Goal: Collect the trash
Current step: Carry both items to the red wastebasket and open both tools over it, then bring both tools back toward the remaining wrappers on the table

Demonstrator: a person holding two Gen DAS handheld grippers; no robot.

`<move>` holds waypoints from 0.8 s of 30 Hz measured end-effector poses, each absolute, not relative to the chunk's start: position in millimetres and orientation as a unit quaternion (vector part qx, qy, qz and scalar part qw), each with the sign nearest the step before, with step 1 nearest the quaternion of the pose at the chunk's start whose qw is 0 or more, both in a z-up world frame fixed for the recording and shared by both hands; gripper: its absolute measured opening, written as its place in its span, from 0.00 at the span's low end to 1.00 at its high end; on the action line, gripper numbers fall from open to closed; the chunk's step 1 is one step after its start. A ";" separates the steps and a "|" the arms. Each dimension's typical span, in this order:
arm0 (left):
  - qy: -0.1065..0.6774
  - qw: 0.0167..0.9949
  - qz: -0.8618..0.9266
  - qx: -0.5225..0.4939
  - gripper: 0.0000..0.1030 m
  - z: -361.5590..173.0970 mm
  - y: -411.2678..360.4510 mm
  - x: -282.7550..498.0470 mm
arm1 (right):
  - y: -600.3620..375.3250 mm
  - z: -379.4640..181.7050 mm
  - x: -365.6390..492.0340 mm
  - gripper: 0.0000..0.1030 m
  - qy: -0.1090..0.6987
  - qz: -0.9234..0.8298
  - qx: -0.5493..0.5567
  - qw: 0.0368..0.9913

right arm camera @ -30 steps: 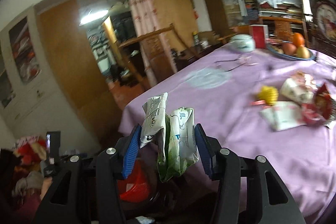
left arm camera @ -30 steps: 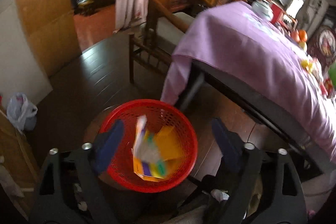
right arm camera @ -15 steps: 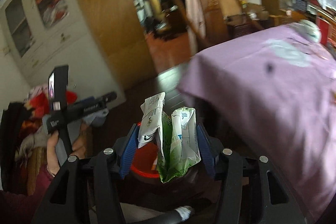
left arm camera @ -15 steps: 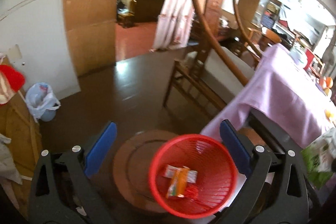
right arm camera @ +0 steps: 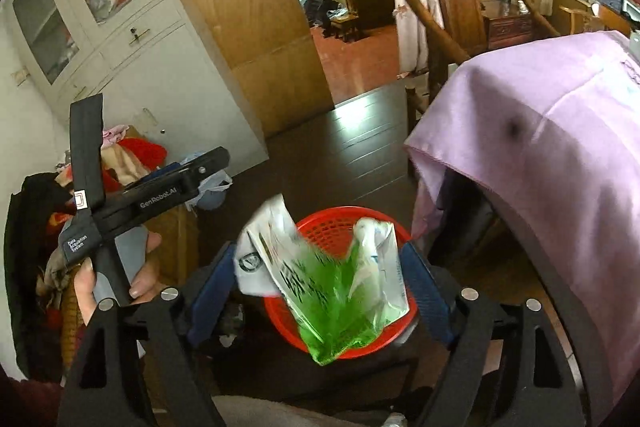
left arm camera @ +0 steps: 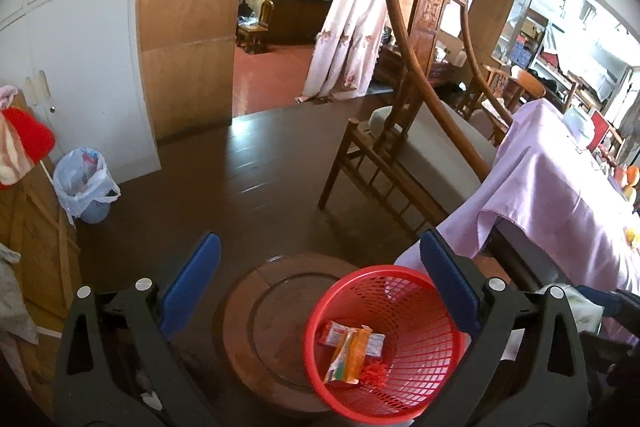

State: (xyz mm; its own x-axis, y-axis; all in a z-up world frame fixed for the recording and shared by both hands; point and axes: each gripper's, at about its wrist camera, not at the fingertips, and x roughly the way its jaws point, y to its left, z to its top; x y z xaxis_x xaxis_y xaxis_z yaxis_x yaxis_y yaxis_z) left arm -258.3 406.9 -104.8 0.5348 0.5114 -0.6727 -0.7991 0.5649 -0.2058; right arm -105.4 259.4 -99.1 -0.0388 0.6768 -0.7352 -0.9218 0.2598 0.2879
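Now the right hand-held gripper is opening, jaws spreading off the green wrapper, which hangs blurred between them right over the red basket. Beside it, the left hand-held gripper stands wide and empty above the basket, orange packets at its bottom. Beyond, the purple-clothed counter.

Both wrist views overlook red basket
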 end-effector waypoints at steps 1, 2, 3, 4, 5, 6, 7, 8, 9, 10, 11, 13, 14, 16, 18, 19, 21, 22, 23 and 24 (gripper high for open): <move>0.283 0.838 0.391 -0.255 0.93 -104.4 407.0 -257.7 | 262.3 -100.2 -104.8 0.79 0.411 0.593 -0.149 0.676; 0.283 0.837 0.392 -0.257 0.93 -103.9 407.6 -257.9 | 269.3 -101.9 -106.3 0.79 0.407 0.595 -0.154 0.676; 0.281 0.837 0.392 -0.260 0.93 -103.4 408.5 -259.0 | 274.0 -104.0 -105.2 0.79 0.406 0.594 -0.156 0.676; 0.280 0.836 0.392 -0.261 0.93 -103.5 409.9 -260.6 | 278.3 -105.1 -103.6 0.79 0.407 0.593 -0.158 0.677; 0.279 0.836 0.394 -0.263 0.93 -103.4 411.2 -262.9 | 281.6 -106.3 -102.7 0.79 0.409 0.591 -0.156 0.678; 0.277 0.835 0.397 -0.263 0.93 -103.3 412.2 -264.9 | 283.1 -106.1 -101.7 0.79 0.413 0.591 -0.149 0.677; 0.276 0.834 0.399 -0.262 0.93 -102.9 412.6 -265.7 | 281.8 -105.4 -100.7 0.79 0.416 0.594 -0.144 0.674; 0.276 0.834 0.401 -0.261 0.93 -102.5 412.8 -266.7 | 280.5 -104.2 -100.3 0.79 0.416 0.595 -0.143 0.672; 0.276 0.834 0.402 -0.259 0.93 -102.1 412.3 -266.5 | 276.0 -102.1 -100.2 0.79 0.412 0.595 -0.144 0.675; 0.277 0.835 0.400 -0.256 0.93 -102.1 411.1 -265.7 | 270.8 -98.7 -100.8 0.79 0.406 0.593 -0.145 0.680; 0.279 0.836 0.398 -0.253 0.93 -102.2 410.5 -264.4 | 265.4 -97.6 -99.7 0.79 0.402 0.593 -0.145 0.682; 0.282 0.840 0.394 -0.244 0.93 -101.3 405.9 -260.3 | 251.0 -89.8 -98.3 0.80 0.388 0.589 -0.143 0.694; 0.283 0.841 0.394 -0.242 0.93 -101.0 404.1 -258.9 | 240.2 -84.6 -96.7 0.81 0.379 0.583 -0.140 0.705; 0.284 0.844 0.388 -0.239 0.93 -99.0 399.2 -254.7 | 225.3 -78.1 -91.9 0.86 0.369 0.576 -0.132 0.718; 0.283 0.850 0.375 -0.238 0.93 -95.3 392.1 -249.2 | 205.8 -70.6 -84.6 0.88 0.361 0.563 -0.115 0.734; 0.283 0.853 0.370 -0.237 0.93 -93.2 389.2 -246.6 | 196.2 -66.9 -80.7 0.89 0.358 0.558 -0.106 0.741; 0.283 0.859 0.357 -0.233 0.93 -88.6 380.4 -240.2 | 173.4 -59.0 -70.7 0.90 0.352 0.544 -0.088 0.756; 0.283 0.862 0.352 -0.230 0.93 -86.1 376.6 -236.8 | 165.6 -56.3 -67.5 0.92 0.349 0.537 -0.084 0.764; 0.284 0.866 0.344 -0.226 0.93 -82.6 369.6 -231.5 | 153.0 -52.8 -63.3 0.92 0.342 0.524 -0.080 0.776; 0.284 0.869 0.338 -0.222 0.93 -80.3 364.2 -227.4 | 142.9 -50.9 -58.7 0.93 0.338 0.516 -0.079 0.783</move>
State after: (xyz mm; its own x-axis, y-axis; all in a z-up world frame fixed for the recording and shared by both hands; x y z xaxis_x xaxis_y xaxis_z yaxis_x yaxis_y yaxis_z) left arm -227.4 364.2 -80.3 0.6090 0.4622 -0.6446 -0.7145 0.6725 -0.1929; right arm -58.7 142.9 -50.9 0.2400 0.7549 -0.6103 -0.8611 0.4558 0.2253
